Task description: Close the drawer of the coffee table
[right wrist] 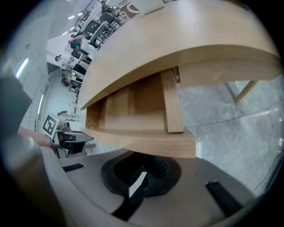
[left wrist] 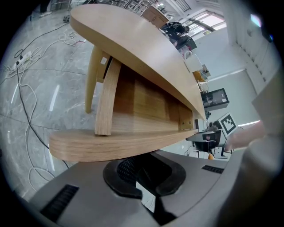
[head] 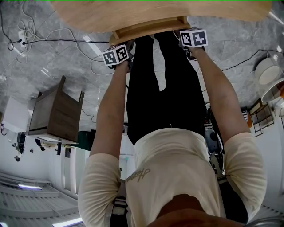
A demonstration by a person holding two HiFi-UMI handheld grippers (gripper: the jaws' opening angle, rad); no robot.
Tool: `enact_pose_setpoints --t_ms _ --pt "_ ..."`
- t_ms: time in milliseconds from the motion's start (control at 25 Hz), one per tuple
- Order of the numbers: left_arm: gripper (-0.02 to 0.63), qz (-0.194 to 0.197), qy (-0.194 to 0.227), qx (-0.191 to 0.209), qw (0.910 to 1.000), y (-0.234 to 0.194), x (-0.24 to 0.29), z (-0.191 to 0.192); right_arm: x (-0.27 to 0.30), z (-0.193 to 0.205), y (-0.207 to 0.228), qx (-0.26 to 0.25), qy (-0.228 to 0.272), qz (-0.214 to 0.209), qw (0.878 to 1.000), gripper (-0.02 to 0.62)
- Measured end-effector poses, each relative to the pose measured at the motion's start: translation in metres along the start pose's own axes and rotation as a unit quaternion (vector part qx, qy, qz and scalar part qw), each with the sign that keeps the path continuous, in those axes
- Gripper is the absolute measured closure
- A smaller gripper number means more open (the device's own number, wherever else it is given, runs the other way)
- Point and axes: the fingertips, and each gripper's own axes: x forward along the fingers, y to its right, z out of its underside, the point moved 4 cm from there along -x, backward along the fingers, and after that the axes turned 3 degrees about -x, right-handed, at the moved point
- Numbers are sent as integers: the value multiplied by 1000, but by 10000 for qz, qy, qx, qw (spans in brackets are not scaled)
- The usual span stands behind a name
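The light wooden coffee table (head: 159,11) fills the top of the head view, and its drawer (head: 148,27) stands a little way out from under the top. My left gripper (head: 125,44) and right gripper (head: 183,34) both rest against the curved drawer front, one near each end. In the left gripper view the drawer front (left wrist: 120,147) lies right across the shut black jaws of the left gripper (left wrist: 144,172). The right gripper view shows the same front (right wrist: 146,142) over the shut right gripper (right wrist: 143,172). Nothing is held between either pair.
Cables (head: 57,35) and a power strip (head: 20,37) lie on the grey marble floor to the left. A dark wooden cabinet (head: 55,111) stands further left. White round objects (head: 268,71) sit at the right. A table leg (left wrist: 92,80) shows behind the drawer.
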Motion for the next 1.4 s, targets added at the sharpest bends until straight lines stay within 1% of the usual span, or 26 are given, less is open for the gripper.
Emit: enact_pose_setpoints --t_ms 320,480,640,920,1120,1280,1400 --pt "601 -7 124 102 9999 2 -1 -24 -4 -23 -1 -78 133 -40 9999 600" --pt "601 -57 120 142 9998 2 -2 -33 -3 -32 -2 -79 154 -49 9998 600" --pt "601 -180 97 300 9993 3 -2 -38 -5 -38 0 -84 168 -59 9998 600" --pt "601 -261 201 468 9984 8 -7 -47 -10 -48 -1 -135 250 -95 9995 600" --pt "601 -299 260 541 9977 7 -7 -62 -12 -62 -1 -216 366 -193 9989 600" --pt "601 -353 332 495 9976 11 -8 -70 -15 -70 0 -247 415 -195 9986 600" --pt "601 -379 394 314 9980 13 -8 -77 -17 -74 1 -282 469 -235 9982 600"
